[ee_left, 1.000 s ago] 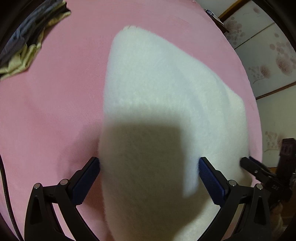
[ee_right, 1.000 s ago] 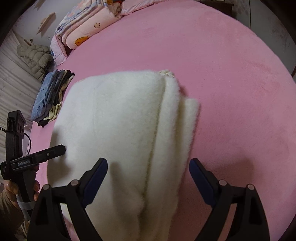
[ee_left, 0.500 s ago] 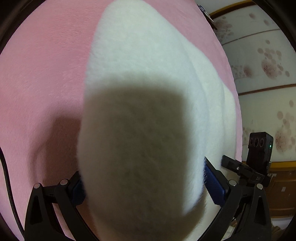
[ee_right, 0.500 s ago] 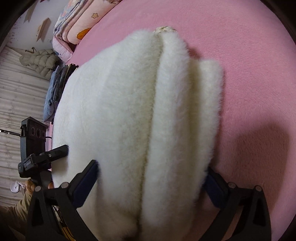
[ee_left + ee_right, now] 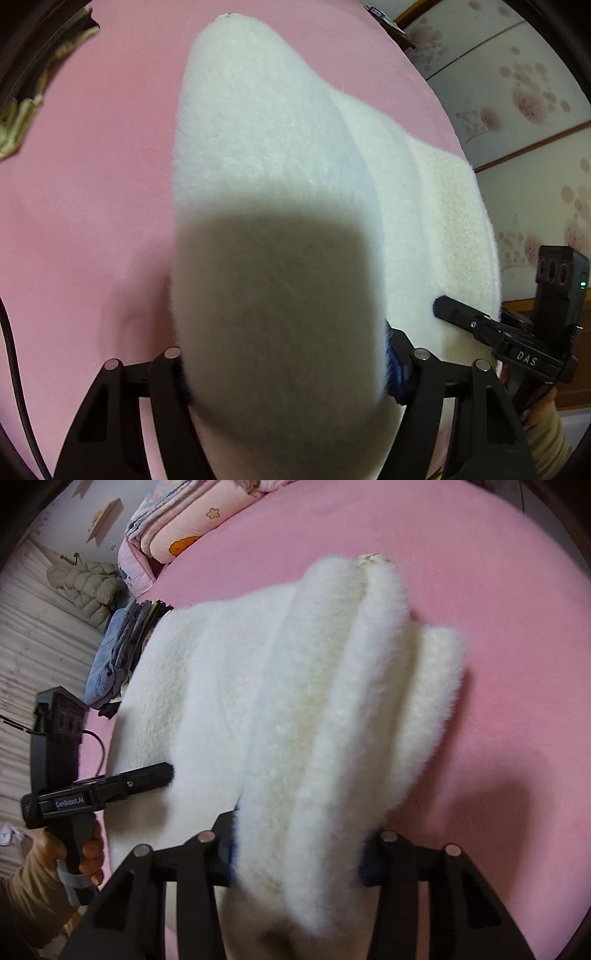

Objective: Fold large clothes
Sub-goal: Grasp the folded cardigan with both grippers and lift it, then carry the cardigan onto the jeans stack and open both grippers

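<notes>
A thick white fluffy garment [image 5: 266, 155] lies folded in several layers on the pink bed [image 5: 81, 184]; it also fills the right wrist view [image 5: 295, 701]. My left gripper [image 5: 284, 369] is shut on the garment's near left edge, its pads buried in the pile. My right gripper [image 5: 297, 856] is shut on the stacked layers at the near right edge. Each gripper shows in the other's view: the right one [image 5: 480, 325] and the left one [image 5: 122, 782], both pressed into the fluff.
A pile of folded jeans and dark clothes [image 5: 122, 650] sits at the bed's far left. Folded pink quilts [image 5: 177, 520] lie beyond it. A beige puffer jacket [image 5: 85, 587] hangs by the wall. Floral sliding doors [image 5: 517, 92] stand on the right.
Both grippers have moved in on the garment's near edge and closed on it. The near edge now bunches between the fingers and stands slightly lifted.
</notes>
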The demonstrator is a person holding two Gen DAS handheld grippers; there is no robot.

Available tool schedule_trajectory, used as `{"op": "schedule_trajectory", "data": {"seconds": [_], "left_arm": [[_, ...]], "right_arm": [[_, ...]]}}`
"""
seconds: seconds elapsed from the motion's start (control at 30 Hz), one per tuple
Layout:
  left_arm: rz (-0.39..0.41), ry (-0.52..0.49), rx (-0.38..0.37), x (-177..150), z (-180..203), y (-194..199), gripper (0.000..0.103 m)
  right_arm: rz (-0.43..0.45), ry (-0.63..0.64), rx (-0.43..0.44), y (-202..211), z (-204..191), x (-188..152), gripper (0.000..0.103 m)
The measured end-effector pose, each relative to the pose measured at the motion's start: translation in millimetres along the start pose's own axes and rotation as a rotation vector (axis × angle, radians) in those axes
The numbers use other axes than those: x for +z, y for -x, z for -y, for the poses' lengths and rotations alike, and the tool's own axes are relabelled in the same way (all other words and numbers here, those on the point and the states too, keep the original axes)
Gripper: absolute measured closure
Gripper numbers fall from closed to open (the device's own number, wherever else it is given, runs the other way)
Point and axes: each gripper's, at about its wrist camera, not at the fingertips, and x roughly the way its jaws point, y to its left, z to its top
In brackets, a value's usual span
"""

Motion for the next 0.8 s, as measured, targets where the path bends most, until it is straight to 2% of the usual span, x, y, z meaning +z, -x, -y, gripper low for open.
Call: {"op": "schedule_trajectory", "data": {"seconds": [0.1, 0.2, 0.33, 0.47, 0.53, 0.6, 0.7, 0.8], "left_arm": [[0.008, -0.014, 0.019, -15.2, -0.7, 26.5, 0.035], [-0.013, -0.022, 0.029, -39.7, -11.3, 59.3, 0.035], [-0.052, 0.010, 0.053, -72.9, -45.2, 106.5, 0.035], [-0.050, 0.051, 0.081, -73.5, -88.0, 149.4, 0.035], [-0.021, 0.075, 0.099, -62.2, -116.1, 182.6, 0.035], [0.014, 0.083, 0.110, -43.5, -128.2, 208.1, 0.035], [0.091, 0.068, 0.129, -4.2, -161.9, 255.3, 0.034], [0.157, 0.041, 0.147, 55.7, -197.4, 298.1, 0.034]], "right_arm": [[-0.018, 0.018, -0.017, 10.2, -23.4, -15.0, 0.063], [-0.049, 0.014, 0.007, 18.5, -52.8, -38.0, 0.063], [-0.099, 0.014, 0.035, 20.4, -101.9, -65.1, 0.063], [-0.146, 0.038, 0.078, 10.7, -161.0, -70.0, 0.063], [-0.153, 0.073, 0.108, 2.6, -198.3, -57.2, 0.063], [-0.140, 0.117, 0.130, -3.5, -232.6, -35.7, 0.063], [-0.085, 0.177, 0.168, -8.6, -283.1, 4.5, 0.063], [-0.018, 0.211, 0.208, -19.9, -336.3, 64.7, 0.063]]}}
